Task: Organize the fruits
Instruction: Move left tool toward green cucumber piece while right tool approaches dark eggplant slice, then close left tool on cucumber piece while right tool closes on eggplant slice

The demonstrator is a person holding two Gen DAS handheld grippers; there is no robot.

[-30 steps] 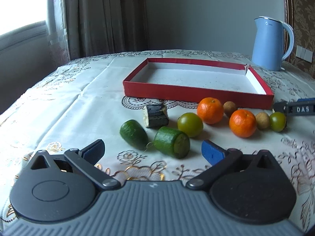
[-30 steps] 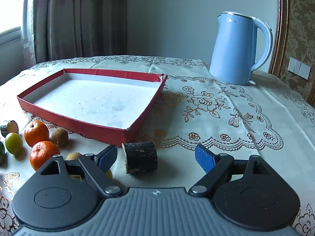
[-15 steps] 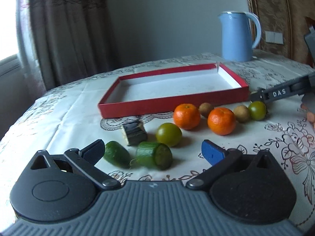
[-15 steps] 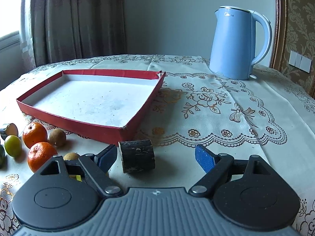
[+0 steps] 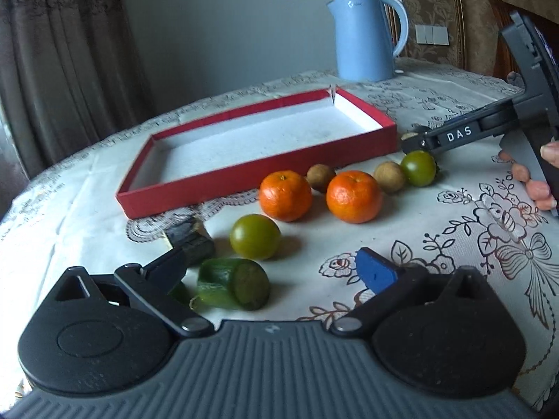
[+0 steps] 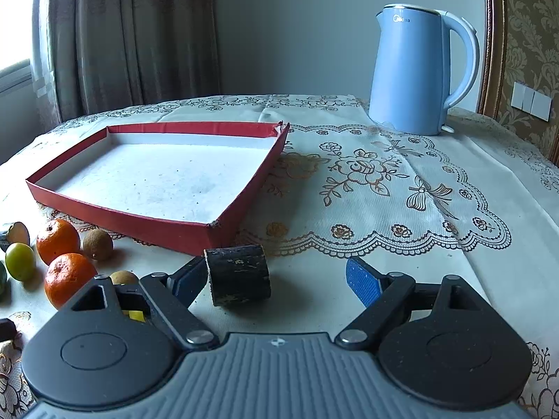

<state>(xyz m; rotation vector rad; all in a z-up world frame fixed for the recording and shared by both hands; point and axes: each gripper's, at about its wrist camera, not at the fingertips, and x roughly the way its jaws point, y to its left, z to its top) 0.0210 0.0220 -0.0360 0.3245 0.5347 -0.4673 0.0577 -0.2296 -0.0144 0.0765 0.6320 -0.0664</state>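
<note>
Left gripper [image 5: 270,274]: jaws spread wide, holding nothing, low over the tablecloth [image 5: 436,244]. Cut green cucumber piece [image 5: 233,283] lies between its fingers, nearer the left one, cut face toward camera; can't tell from this angle if the finger touches it. A second green piece is mostly hidden behind the left finger. Dark-skinned chunk [image 5: 190,239] sits just beyond that finger, near the front corner of the red tray [image 5: 258,179]. Green round fruit [image 5: 255,236] just past the cucumber. Further out, a loose row in front of the tray: two oranges [image 5: 285,195] [image 5: 354,196], two small brown fruits [image 5: 321,177] [image 5: 389,177], and another green fruit [image 5: 418,168] at the right end. Tray holds nothing, white inside. Right gripper [image 6: 274,277]: also spread wide, gripping nothing. Dark cylindrical piece [image 6: 238,274] lies on its side between the fingers, hard against the left finger, well clear of the right one, just in front of the tray's [image 6: 223,225] near corner. In the left wrist view the right gripper's arm, marked DAS [image 5: 457,135], reaches in beside the far green fruit, with the person's hand [image 5: 534,178] on the handle. Blue kettle [image 6: 421,70] stands behind the tray on the right, well apart from the fruit. From the right wrist view the oranges [image 6: 57,241] sit left of the gripper.
</note>
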